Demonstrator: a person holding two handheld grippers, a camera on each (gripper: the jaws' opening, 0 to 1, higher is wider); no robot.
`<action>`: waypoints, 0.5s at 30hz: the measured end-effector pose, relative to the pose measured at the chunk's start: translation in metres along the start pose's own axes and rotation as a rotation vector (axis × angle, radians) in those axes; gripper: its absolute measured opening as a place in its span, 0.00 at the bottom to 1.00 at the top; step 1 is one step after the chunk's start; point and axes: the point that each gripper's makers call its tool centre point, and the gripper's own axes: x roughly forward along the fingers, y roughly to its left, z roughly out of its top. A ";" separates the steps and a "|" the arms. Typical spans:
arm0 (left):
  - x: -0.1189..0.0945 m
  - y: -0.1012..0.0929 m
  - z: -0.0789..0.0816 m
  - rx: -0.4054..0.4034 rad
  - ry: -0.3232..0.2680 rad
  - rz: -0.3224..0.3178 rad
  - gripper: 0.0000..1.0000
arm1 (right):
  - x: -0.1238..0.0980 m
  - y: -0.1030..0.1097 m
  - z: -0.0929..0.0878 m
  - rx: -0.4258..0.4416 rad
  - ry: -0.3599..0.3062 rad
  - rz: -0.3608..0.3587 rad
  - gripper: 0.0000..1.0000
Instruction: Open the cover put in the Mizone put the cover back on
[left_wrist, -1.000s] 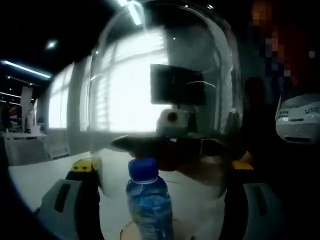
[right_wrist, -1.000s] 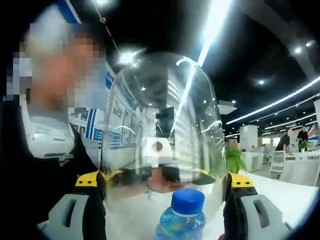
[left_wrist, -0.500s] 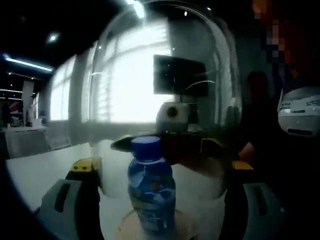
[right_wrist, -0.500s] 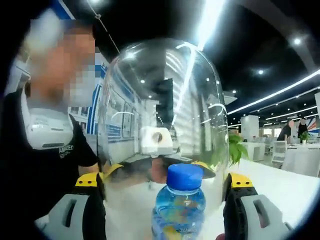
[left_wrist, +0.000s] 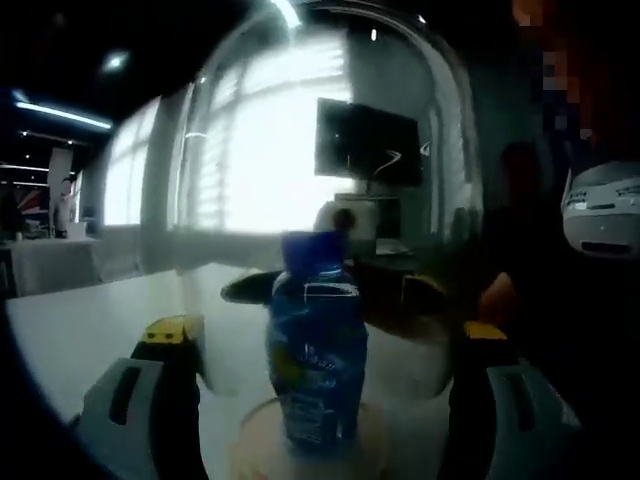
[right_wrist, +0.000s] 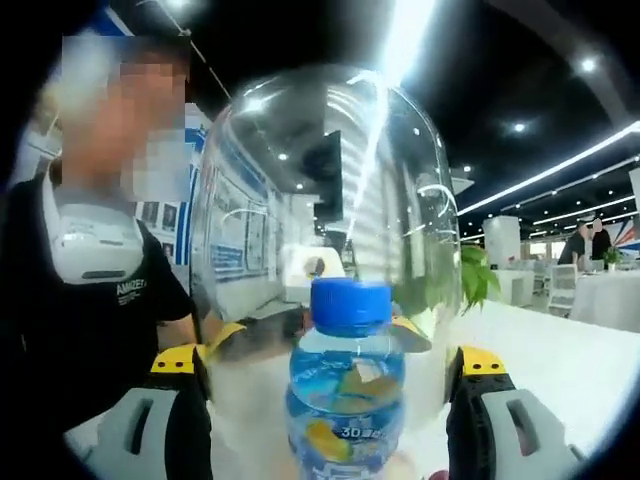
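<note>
The Mizone bottle (left_wrist: 316, 345) stands upright on a round wooden base (left_wrist: 250, 450) on the white desk (left_wrist: 90, 340), and every place here is given from it. In the left gripper view, the left claw (left_wrist: 320, 400) has one jaw on each side of the bottle, spread wide. They appear to press the wall of the clear dome cover (left_wrist: 320, 150), though the dim view leaves that contact uncertain. In the right gripper view, the right claw (right_wrist: 325, 400) straddles the bottle (right_wrist: 345, 385) the same way from the opposite side, jaws wide against the cover (right_wrist: 320, 180). The cover rises above the blue cap (right_wrist: 350, 305), its long axis vertical like the bottle's. I judge it needs a straight descent onto the base.
</note>
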 end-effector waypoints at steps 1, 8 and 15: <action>0.001 0.001 -0.002 -0.004 0.002 0.000 0.87 | -0.001 -0.001 -0.002 0.003 0.004 -0.001 0.90; 0.005 0.001 -0.015 -0.009 0.019 -0.008 0.87 | -0.005 -0.001 -0.016 0.004 0.038 -0.006 0.90; 0.008 0.004 -0.026 -0.034 0.025 -0.010 0.87 | -0.008 -0.005 -0.025 0.027 0.056 -0.007 0.90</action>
